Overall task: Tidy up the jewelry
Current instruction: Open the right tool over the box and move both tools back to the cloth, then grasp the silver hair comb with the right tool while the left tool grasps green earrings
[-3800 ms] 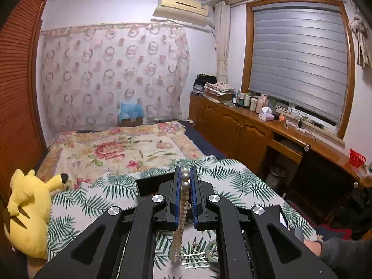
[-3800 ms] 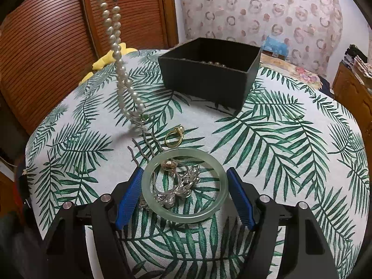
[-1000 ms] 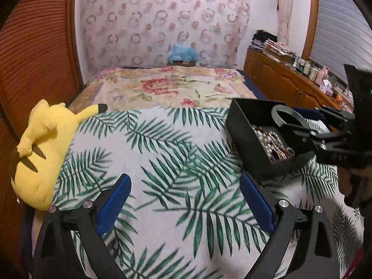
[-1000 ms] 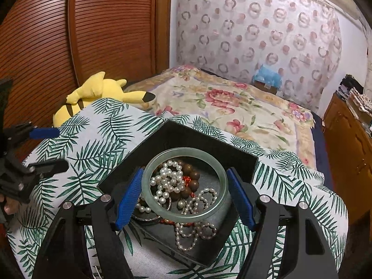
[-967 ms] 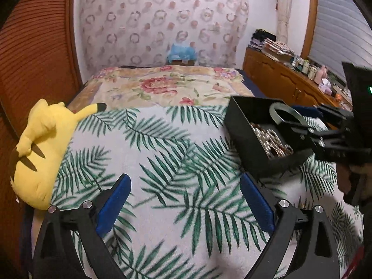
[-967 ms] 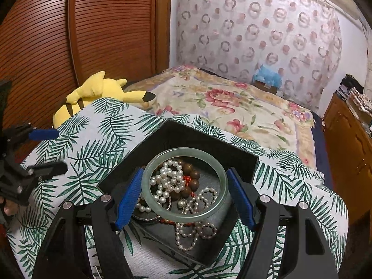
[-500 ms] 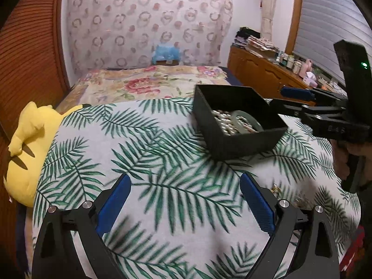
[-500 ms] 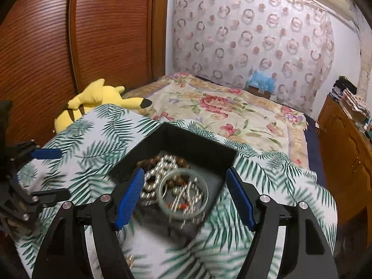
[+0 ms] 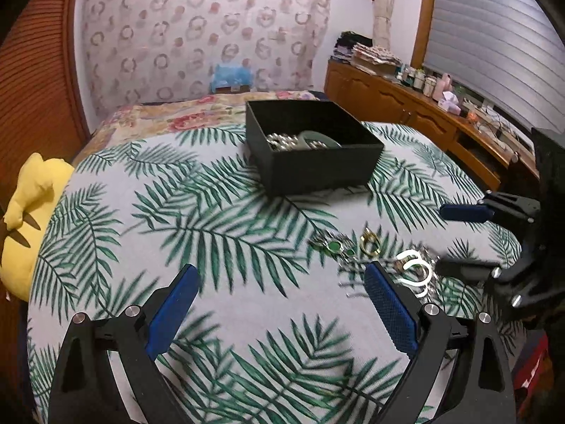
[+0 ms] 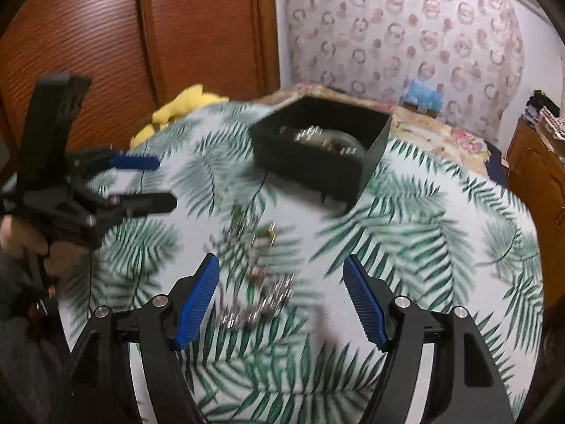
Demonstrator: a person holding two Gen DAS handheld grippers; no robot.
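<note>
Our left gripper (image 9: pixel 279 300) and right gripper (image 10: pixel 281 288) both hover with jaws apart and empty over loose jewelry (image 10: pixel 261 275) on the table (image 9: pixel 212 219); the black box (image 9: pixel 317 162) holds the bangle (image 9: pixel 317 137).

Two black handheld tools with blue pads

Each tool, left (image 9: pixel 279 312) and right (image 10: pixel 280 302), has angular black arms, ribbed blue finger pads (image 10: pixel 197 296) and silver screws (image 9: pixel 431 308); a dark sleeve shows at the left.

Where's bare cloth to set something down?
Free: the palm-leaf cloth between the yellow plush and the black box, running down to the left tool. Crowded: loose jewelry in front of the box, by the right tool.
</note>
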